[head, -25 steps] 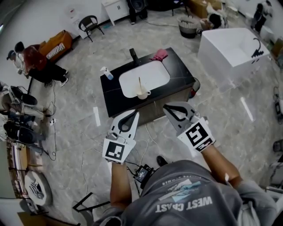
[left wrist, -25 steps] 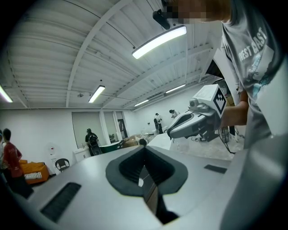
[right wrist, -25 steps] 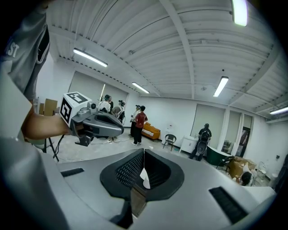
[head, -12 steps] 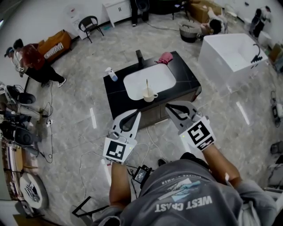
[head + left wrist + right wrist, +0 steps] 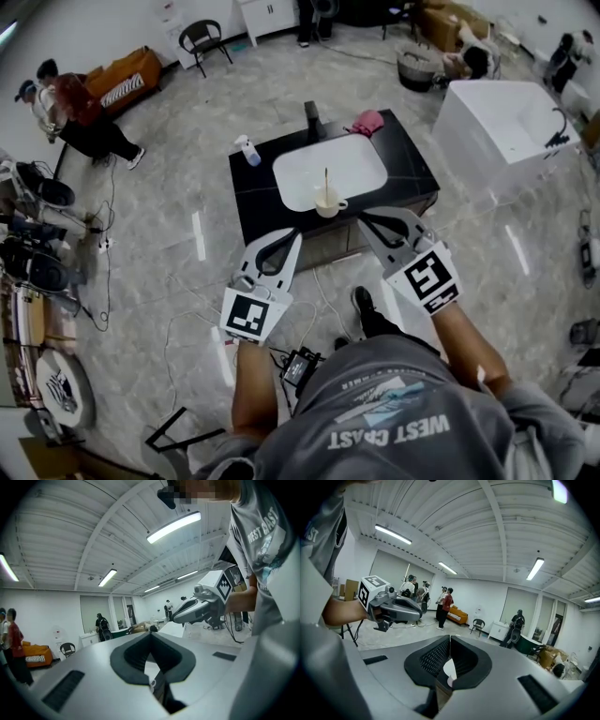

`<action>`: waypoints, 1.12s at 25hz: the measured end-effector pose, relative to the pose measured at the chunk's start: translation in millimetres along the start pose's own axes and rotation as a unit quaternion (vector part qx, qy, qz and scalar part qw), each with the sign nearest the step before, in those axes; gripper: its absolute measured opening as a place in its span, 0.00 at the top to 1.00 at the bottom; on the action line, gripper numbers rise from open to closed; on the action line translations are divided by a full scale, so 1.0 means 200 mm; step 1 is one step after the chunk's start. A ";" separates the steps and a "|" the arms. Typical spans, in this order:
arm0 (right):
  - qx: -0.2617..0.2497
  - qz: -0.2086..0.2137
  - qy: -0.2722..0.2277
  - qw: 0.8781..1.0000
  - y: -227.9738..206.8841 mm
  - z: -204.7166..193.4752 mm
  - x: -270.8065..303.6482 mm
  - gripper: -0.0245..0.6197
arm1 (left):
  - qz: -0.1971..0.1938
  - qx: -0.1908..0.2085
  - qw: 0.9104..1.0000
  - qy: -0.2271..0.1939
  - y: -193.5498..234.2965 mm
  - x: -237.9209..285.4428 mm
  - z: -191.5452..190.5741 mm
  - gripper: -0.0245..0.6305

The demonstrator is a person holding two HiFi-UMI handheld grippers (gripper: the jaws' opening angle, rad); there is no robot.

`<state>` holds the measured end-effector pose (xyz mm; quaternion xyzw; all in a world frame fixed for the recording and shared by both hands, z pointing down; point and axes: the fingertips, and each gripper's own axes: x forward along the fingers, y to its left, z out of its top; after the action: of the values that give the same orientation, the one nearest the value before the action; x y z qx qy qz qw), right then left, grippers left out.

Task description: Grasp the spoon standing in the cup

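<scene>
**A:** So, what does the spoon [image 5: 326, 183] look like?

**B:** It is a thin, pale stick of a thing, standing almost upright in a small cream cup [image 5: 327, 202]. The cup has its handle on the right. It sits at the near edge of the white basin [image 5: 352, 159] set into the black bench [image 5: 412, 169]. Whether it rests on the rim or just inside, I cannot tell.

**A:** And the hands?

**B:** Both forearms [image 5: 251, 384] reach forward from the body, side by side. The left gripper [image 5: 293, 234] points at the bench's near side from above the floor [image 5: 169, 234]. The right gripper [image 5: 367, 223] has its tips at the bench's front edge. The cup lies beyond both sets of tips, roughly between them, and neither touches it.

**A:** What are the jaws doing?

**B:** Each gripper view shows its two dark pads meeting at the tip. Both are closed, with nothing held between them.

**A:** Do the views differ?

**B:** Only the head view takes in the cup and spoon, along with a spray bottle [image 5: 247, 150], a tap [image 5: 312, 120] and a pink cloth [image 5: 367, 123] on the bench. The gripper views look out across the room instead. They show ceiling lights [image 5: 173, 527] and people [image 5: 445, 602] standing far off. Each one also shows the other gripper alongside.
</scene>
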<state>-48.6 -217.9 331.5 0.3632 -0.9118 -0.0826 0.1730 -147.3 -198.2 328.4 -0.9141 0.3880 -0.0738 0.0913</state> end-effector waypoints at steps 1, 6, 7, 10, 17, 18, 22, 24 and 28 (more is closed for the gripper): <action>-0.002 0.003 -0.002 1.000 -0.02 0.00 0.02 0.91 | 0.004 0.000 1.000 0.001 0.02 0.01 0.00 0.96; 0.000 0.013 -0.011 1.000 -0.12 0.02 0.14 0.91 | 0.019 0.003 1.000 0.008 0.13 0.08 -0.02 0.96; 0.000 0.014 -0.012 1.000 -0.14 0.02 0.16 0.91 | 0.021 0.004 1.000 0.009 0.14 0.10 -0.02 0.96; -0.003 0.021 -0.011 1.000 -0.20 0.01 0.22 0.91 | 0.026 -0.001 1.000 0.011 0.19 0.17 -0.04 0.96; 0.002 0.030 -0.001 1.000 -0.33 -0.07 0.34 0.91 | 0.024 -0.013 0.999 0.021 0.27 0.32 -0.12 0.96; 0.004 0.032 0.001 0.999 -0.34 -0.08 0.36 0.91 | 0.023 -0.016 0.999 0.024 0.27 0.34 -0.13 0.96; 0.012 0.037 0.007 0.999 -0.39 -0.11 0.41 0.91 | 0.022 -0.021 0.999 0.032 0.31 0.40 -0.16 0.96; 0.016 0.040 0.009 0.999 -0.41 -0.13 0.45 0.91 | 0.023 -0.023 0.999 0.036 0.33 0.43 -0.18 0.96; 0.019 0.049 0.018 0.998 -0.44 -0.17 0.51 0.91 | 0.027 -0.034 0.998 0.044 0.37 0.46 -0.22 0.96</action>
<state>-49.2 -353.6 364.6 0.3225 -0.9267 -0.0498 0.1864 -143.8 -320.0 361.0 -0.9018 0.4184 -0.0983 0.0444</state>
